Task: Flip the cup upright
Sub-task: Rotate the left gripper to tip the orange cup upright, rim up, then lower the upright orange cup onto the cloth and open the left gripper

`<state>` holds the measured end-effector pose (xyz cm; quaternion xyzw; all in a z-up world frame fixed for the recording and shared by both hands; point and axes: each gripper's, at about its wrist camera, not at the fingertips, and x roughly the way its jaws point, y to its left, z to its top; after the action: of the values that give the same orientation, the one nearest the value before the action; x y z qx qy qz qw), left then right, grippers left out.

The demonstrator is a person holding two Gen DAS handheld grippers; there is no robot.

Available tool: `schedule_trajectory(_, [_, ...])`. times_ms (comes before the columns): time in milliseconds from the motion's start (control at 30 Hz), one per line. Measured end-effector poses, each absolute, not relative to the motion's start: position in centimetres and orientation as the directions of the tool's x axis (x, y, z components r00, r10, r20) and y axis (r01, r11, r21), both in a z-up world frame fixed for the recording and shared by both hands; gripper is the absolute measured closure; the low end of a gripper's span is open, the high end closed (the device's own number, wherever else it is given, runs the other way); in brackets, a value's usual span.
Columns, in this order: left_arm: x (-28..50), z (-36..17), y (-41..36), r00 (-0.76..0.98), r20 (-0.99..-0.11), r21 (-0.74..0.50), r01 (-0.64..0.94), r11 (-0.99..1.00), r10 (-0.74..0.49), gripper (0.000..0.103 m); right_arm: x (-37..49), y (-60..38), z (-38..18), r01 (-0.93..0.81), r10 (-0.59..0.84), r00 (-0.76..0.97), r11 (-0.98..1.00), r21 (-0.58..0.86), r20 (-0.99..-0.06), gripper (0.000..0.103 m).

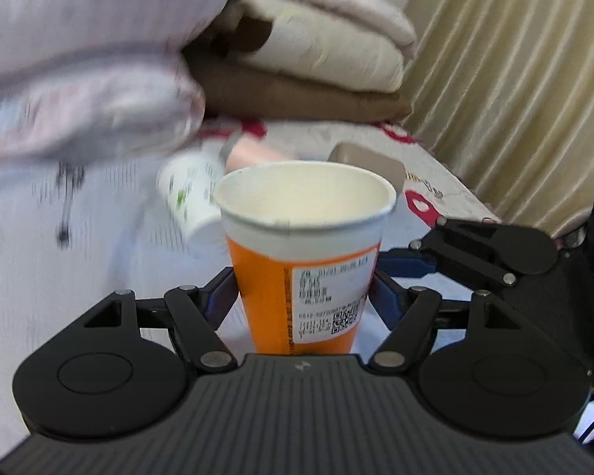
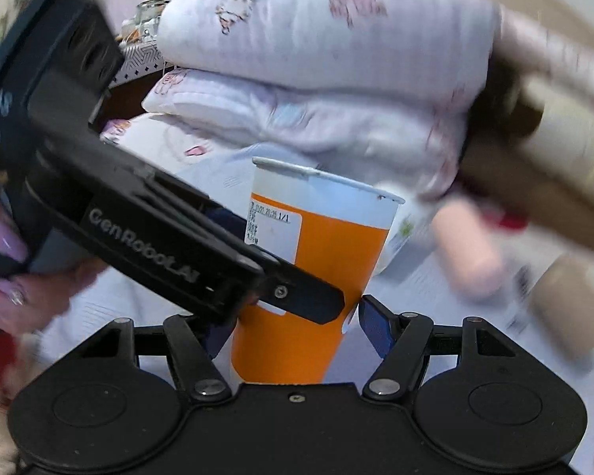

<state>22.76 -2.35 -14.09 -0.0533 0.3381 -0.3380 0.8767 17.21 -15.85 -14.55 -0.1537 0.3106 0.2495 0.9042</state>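
An orange and white paper cup (image 1: 303, 261) with a printed label stands mouth up between the blue pads of my left gripper (image 1: 303, 297), which is shut on its lower body. In the right wrist view the same cup (image 2: 316, 261) sits between the fingers of my right gripper (image 2: 293, 328), tilted slightly. The right gripper's right blue pad (image 2: 372, 324) touches the cup wall. The left gripper's body (image 2: 138, 229) crosses in front and hides the right gripper's left pad.
Folded quilts (image 1: 99, 59) and brown and cream blankets (image 1: 297, 79) are stacked behind on the bed. A white bottle (image 1: 190, 198), a pink tube (image 2: 467, 245) and a beige case (image 1: 368, 158) lie on the sheet. A curtain (image 1: 514, 79) hangs at right.
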Motion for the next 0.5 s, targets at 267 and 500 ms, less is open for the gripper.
schedule_trajectory(267, [22.8, -14.3, -5.1, 0.647, -0.523, -0.099, 0.601, 0.793, -0.555, 0.032, 17.8, -16.8, -17.1, -0.505, 0.333, 0.813, 0.812, -0.294, -0.478, 0.030])
schedule_trajectory(500, [23.7, -15.1, -6.4, 0.662, -0.512, -0.044, 0.616, 0.787, -0.547, 0.032, 18.7, -17.5, -18.6, -0.441, 0.299, 0.864, 0.838, -0.322, -0.405, 0.030])
